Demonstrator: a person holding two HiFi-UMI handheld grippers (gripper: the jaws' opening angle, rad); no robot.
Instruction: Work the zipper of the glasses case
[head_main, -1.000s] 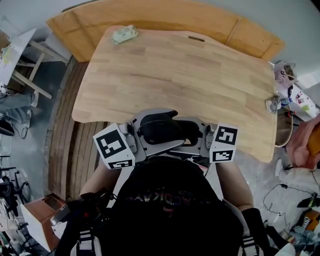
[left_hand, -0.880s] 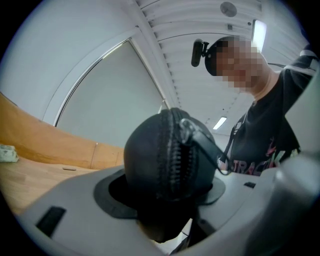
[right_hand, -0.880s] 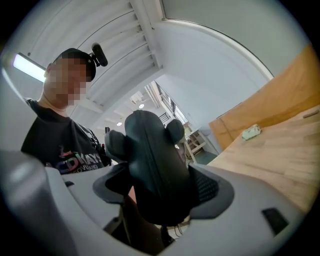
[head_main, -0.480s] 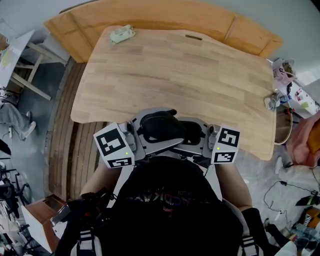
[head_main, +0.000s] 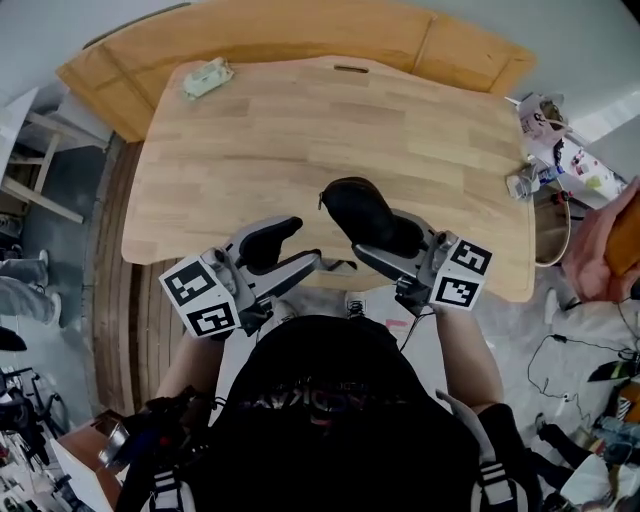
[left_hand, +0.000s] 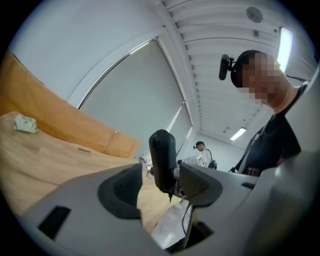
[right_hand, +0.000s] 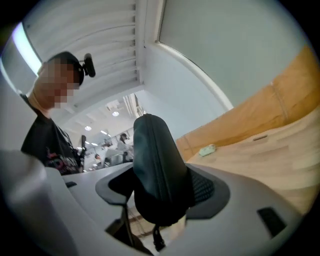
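**Head view.** The right claw (head_main: 375, 232) has the black glasses case (head_main: 360, 208) squeezed between its two jaws. The jaws have just been closing on it. They stand quite wide, because the case is fat. The left claw (head_main: 300, 243) is just to the left of the case and does not touch it. Its jaws are partly open, with nothing in them. Both claws are over the near edge of the wooden table (head_main: 300, 130). A small pale thing (head_main: 207, 77) lies far beyond the left claw.

**Left gripper view.** The left claw (left_hand: 160, 186) has its jaws apart and its pads are bare. The glasses case (left_hand: 162, 152) stands thin and edge-on just past the tips.

**Right gripper view.** Both pads of the right claw (right_hand: 162, 192) press on the sides of the glasses case (right_hand: 155, 160). The zipper line runs up its middle. A little dark tab (right_hand: 157, 241) hangs from its bottom end. The table (right_hand: 285, 160) is off to the claw's right.
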